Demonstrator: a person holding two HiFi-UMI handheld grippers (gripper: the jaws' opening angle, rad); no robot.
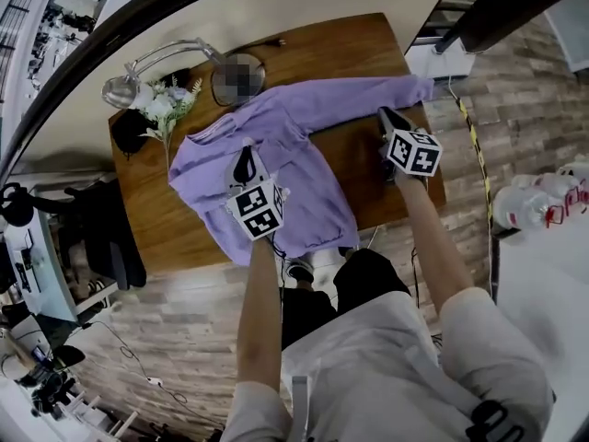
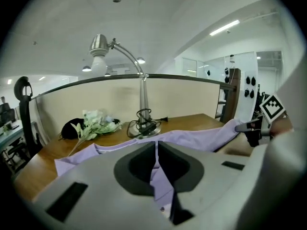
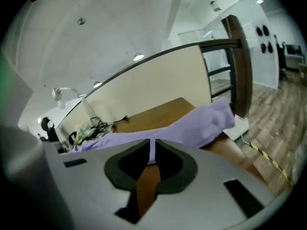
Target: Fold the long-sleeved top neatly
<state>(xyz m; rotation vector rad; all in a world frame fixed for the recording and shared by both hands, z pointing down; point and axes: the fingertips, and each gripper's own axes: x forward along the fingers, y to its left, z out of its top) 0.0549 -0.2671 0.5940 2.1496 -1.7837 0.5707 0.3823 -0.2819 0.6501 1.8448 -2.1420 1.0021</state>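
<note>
Top [image 1: 296, 145] lies spread on wooden table [image 1: 175, 224].

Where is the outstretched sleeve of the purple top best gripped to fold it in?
Probably at the cuff, pinched from the right end of the table by the right gripper: the sleeve lies flat and straight, its free end nearest that gripper.

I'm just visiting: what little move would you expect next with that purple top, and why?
Probably the right gripper opens and drops onto the outstretched sleeve near its cuff, to fold it over the top. That sleeve lies straight toward the table corner, and the gripper hovers beside it, jaws close together, holding nothing.
</note>
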